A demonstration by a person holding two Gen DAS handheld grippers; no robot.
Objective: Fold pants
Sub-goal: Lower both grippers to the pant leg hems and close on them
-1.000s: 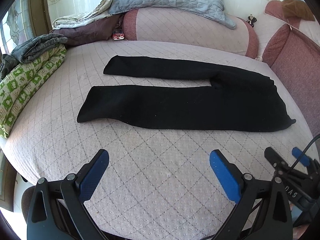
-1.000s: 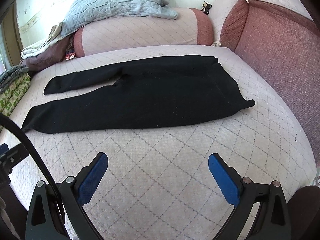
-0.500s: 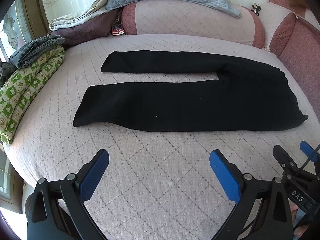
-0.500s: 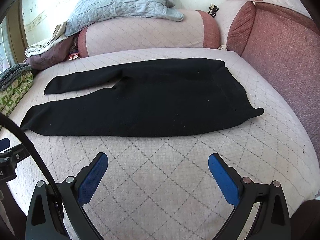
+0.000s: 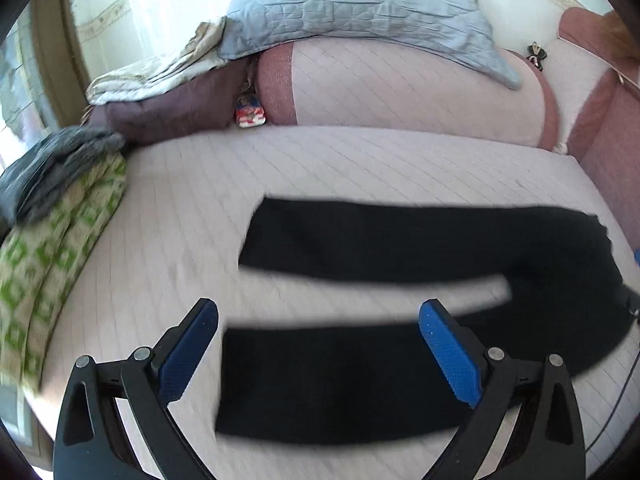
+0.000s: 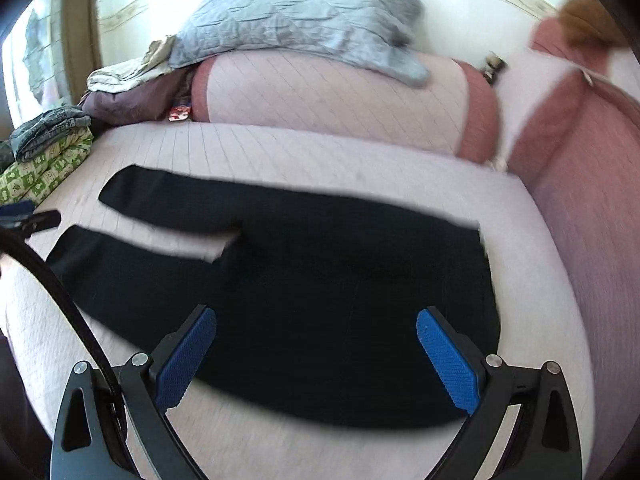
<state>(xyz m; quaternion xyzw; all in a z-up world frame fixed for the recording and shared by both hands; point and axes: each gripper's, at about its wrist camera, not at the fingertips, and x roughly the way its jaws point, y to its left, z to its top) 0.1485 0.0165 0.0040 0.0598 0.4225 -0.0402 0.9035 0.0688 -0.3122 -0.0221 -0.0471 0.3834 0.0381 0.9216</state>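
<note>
Black pants lie flat on the pink quilted bed, legs spread apart and pointing left, waist to the right. My left gripper is open and empty, above the cuff end of the near leg. My right gripper is open and empty, above the waist part of the pants. Both views are blurred by motion. The left gripper's tip shows at the left edge of the right wrist view.
A long pink bolster with a blue-grey quilted pillow on it lies at the far side. Folded green-patterned and grey bedding is stacked at the left. A padded red headboard stands on the right.
Both grippers have moved forward toward the pants, which now lie between the fingers in each view. The jaws stay open. The pants have not moved.
</note>
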